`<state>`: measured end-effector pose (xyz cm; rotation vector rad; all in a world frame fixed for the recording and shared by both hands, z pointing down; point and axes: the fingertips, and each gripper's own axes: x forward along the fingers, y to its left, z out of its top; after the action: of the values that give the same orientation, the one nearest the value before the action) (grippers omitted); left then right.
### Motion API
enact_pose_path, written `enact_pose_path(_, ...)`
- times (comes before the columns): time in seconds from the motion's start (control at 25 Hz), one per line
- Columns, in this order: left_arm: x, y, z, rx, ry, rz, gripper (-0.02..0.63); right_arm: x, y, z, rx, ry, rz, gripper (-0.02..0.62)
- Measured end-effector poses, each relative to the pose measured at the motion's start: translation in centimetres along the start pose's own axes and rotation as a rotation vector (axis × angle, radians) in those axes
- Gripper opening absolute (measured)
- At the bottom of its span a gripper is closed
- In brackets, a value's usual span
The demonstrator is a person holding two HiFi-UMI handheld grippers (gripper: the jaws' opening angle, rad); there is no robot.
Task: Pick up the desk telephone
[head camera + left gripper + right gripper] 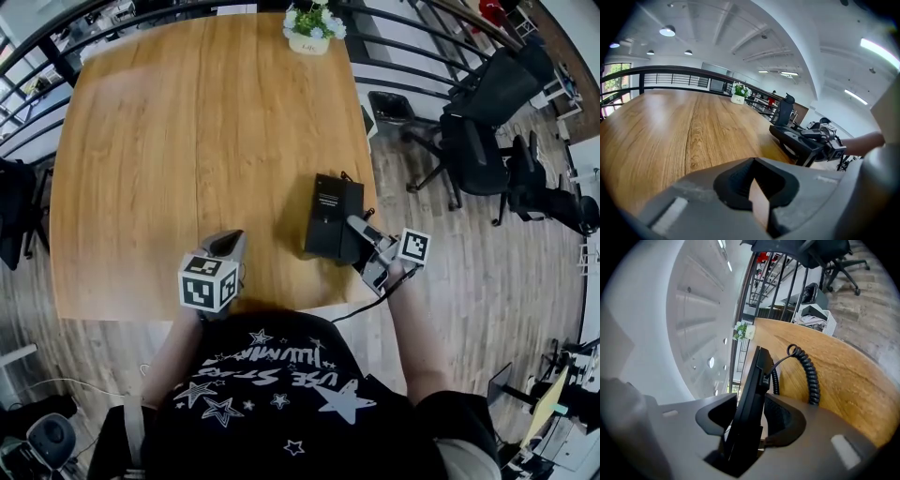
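Grasp step: right claw (356, 230) pinched the black, slab-shaped plastic desk telephone (330, 217) on the wooden bench (187, 141) (left claw (228, 246) pressed together, empty); next move likely needed a firm, level lift.

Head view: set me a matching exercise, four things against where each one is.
1 desk telephone
2 flower pot
3 left hand-held gripper
4 office chair

A on the floor, right of the table
B between the jaws of the right hand-held gripper
C empty, at the table's near edge
D at the table's far edge

Pairs: 1-B, 2-D, 3-C, 4-A
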<state>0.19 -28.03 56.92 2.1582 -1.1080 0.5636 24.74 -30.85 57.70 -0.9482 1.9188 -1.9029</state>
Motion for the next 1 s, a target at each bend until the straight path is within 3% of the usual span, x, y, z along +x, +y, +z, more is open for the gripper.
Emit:
enact_pose_path(0.48,-3.0,-0.4,-0.7,-0.037,-0.060,0.033,0.000,0.6,3.4,-2.5,0.051,-0.067,0.174,0.173)
enact_pose_path(1.0,-9.0,0.1,-3.4,-0.098,-0.136,0.152,0.000,2.6,7.0,-8.0,0.084,0.007,0.283,0.172)
